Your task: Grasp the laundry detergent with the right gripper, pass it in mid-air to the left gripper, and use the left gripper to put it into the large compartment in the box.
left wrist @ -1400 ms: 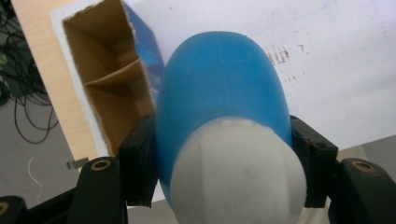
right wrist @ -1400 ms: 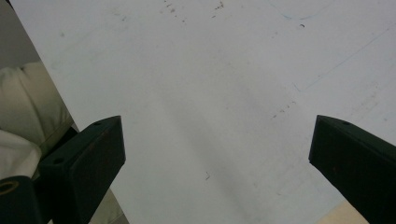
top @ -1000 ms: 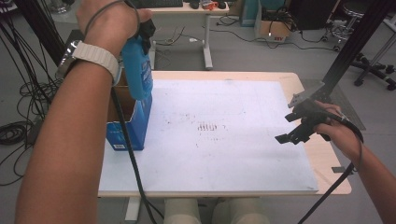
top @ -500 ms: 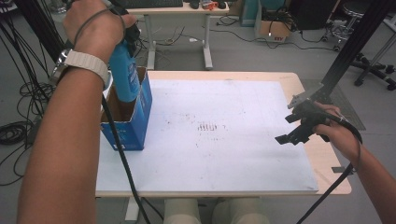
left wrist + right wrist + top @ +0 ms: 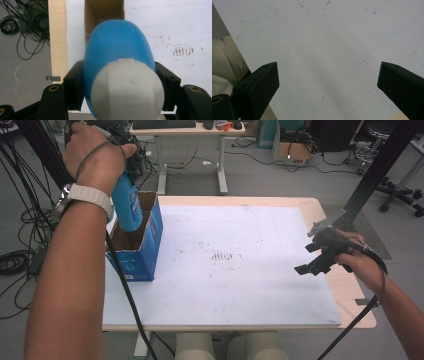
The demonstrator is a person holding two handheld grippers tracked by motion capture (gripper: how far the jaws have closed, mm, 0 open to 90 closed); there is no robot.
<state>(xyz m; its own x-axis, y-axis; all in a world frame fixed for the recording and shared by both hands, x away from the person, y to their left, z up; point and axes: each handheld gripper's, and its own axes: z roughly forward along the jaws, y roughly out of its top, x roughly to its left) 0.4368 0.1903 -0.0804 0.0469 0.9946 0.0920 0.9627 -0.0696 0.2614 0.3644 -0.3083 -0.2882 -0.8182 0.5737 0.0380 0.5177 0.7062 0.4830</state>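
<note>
The blue bottle (image 5: 127, 205) with its white cap (image 5: 127, 91) hangs upright from the left gripper (image 5: 120, 85), whose two black jaws are clamped against its sides just below the cap. Its lower end sits over the open top of the blue cardboard box (image 5: 137, 245), which stands at the left edge of the table (image 5: 345, 300); in the left gripper view the bottle points straight down into the box's brown inside. Whether the bottom touches the box floor cannot be told.

Compared with a second ago, the left hand (image 5: 97, 155) has carried the bottle away from the box's near corner, farther from the person and lower, so the bottle is now centred above the opening rather than in front of the box's face. The box itself has not shifted.

The right gripper (image 5: 320, 255) hovers in the same place near the table's right edge, jaws spread wide with nothing between them, above the white mat (image 5: 240, 285).

The mat is bare from the box across to the right gripper, apart from faint dark marks (image 5: 222, 255) near the middle. The box's left wall lies close to the table's left rim.
</note>
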